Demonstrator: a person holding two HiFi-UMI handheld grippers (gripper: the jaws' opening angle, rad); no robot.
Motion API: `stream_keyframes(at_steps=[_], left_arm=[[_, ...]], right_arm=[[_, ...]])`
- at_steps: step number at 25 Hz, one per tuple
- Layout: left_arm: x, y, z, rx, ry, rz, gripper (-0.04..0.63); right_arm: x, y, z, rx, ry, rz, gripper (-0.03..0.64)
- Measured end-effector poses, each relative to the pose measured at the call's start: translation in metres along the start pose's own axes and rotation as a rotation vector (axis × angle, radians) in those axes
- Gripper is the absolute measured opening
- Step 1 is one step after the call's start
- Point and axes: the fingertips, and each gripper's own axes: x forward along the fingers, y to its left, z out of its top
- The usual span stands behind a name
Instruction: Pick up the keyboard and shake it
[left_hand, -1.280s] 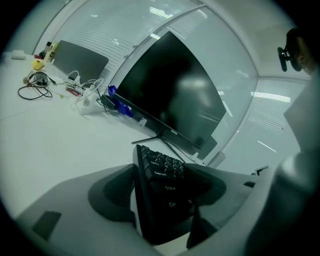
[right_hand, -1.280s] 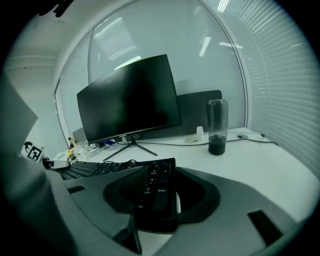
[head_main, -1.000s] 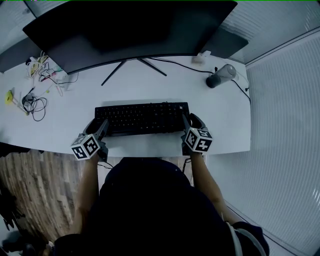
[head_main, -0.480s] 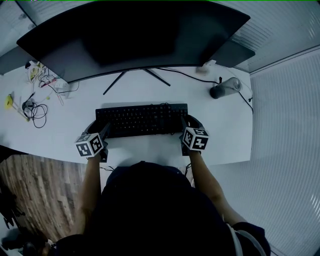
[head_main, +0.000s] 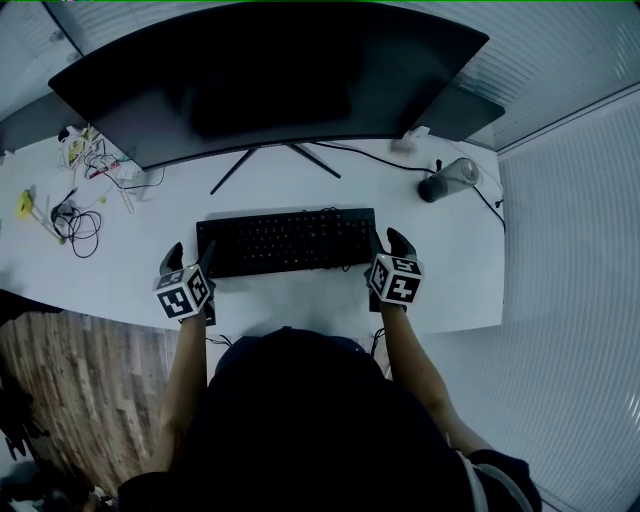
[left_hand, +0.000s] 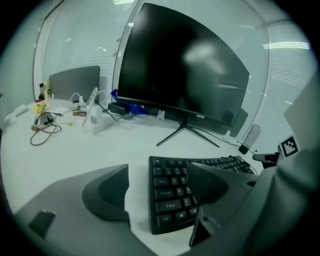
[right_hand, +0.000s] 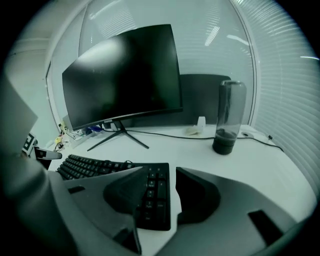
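The black keyboard (head_main: 285, 240) lies flat on the white desk (head_main: 140, 255) in front of the monitor. My left gripper (head_main: 190, 254) straddles its left end. In the left gripper view the keyboard (left_hand: 172, 197) sits between the jaws of my left gripper (left_hand: 157, 169), which are opening. The outer jaw stands off the edge with bare desk between, and the inner one hangs over the keys. My right gripper (head_main: 386, 242) straddles the right end. In the right gripper view the keyboard (right_hand: 155, 192) lies between the jaws of my right gripper (right_hand: 161, 172), also opening, with a thin gap at the outer jaw.
A wide curved monitor (head_main: 270, 70) on a splayed stand (head_main: 272, 158) fills the back of the desk. A dark tumbler (head_main: 447, 180) with a cable (head_main: 365, 150) stands back right. Tangled cords and small items (head_main: 75, 195) lie far left. The desk's front edge runs just behind my grippers.
The keyboard has stayed flat on the desk. Both grippers remain at its ends, and the left one's outer jaw now stands a little further from the keyboard's edge.
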Motion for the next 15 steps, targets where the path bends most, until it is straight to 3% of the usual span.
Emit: stream_keyframes(at_steps=[3, 5, 8, 15], left_arm=[[-0.03, -0.017, 0.033, 0.011, -0.12, -0.014, 0.339], [-0.055, -0.035, 0.062, 0.035, -0.214, -0.041, 0.238], [-0.092, -0.064, 0.103, 0.097, -0.336, -0.079, 0.065], [-0.183, -0.139, 0.183, 0.273, -0.559, -0.145, 0.025]], right_arm=[[-0.029, 0.005, 0.034, -0.013, -0.108, 0.026, 0.175], [-0.046, 0.017, 0.06, -0.006, -0.171, 0.057, 0.085], [-0.072, 0.044, 0.099, 0.026, -0.254, 0.137, 0.044], [-0.169, 0.098, 0.197, -0.139, -0.519, 0.186, 0.028]])
